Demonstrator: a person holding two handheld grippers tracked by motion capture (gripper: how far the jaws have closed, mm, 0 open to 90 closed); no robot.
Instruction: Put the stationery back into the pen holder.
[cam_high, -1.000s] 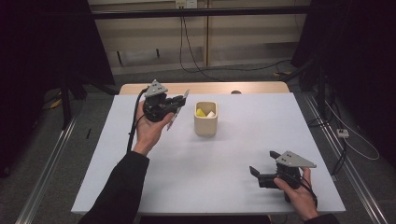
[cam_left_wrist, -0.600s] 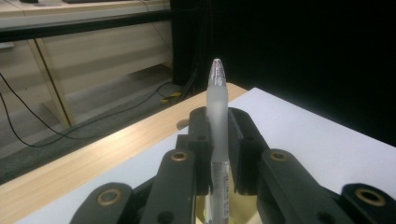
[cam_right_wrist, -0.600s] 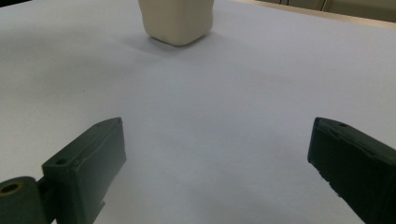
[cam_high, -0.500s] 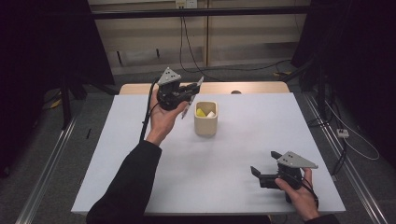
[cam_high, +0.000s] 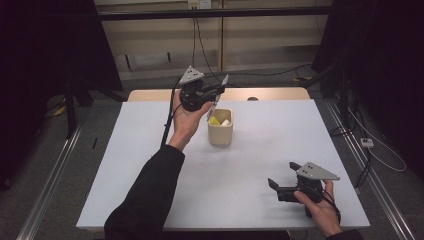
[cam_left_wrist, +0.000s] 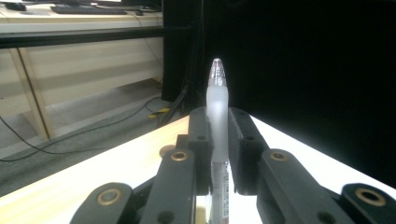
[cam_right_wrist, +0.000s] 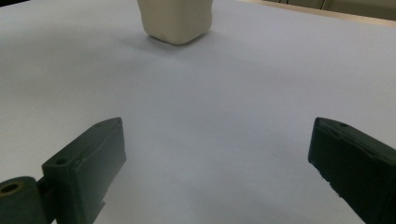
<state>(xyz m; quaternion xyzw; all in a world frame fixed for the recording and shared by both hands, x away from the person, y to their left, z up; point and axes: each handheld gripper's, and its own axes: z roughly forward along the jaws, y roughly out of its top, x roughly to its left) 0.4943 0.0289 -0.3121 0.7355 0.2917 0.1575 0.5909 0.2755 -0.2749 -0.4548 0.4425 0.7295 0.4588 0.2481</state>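
Note:
My left gripper is raised just above and behind the cream cup, shut on a translucent white pen. In the left gripper view the pen stands upright between the two black jaws, its clear tip above them. The cup holds something yellow and something white. My right gripper rests low at the table's front right, open, nothing between its jaws. In the right gripper view the jaws stand wide apart, with the cup farther off on the white table.
A white table with a wooden strip along its far edge. Cables lie on the floor behind it, dark curtains stand at both sides. A metal rail runs along the floor on the left.
My left hand has carried the pen right and slightly up, from left of the cup to just above its far rim. The right gripper has stayed in place.

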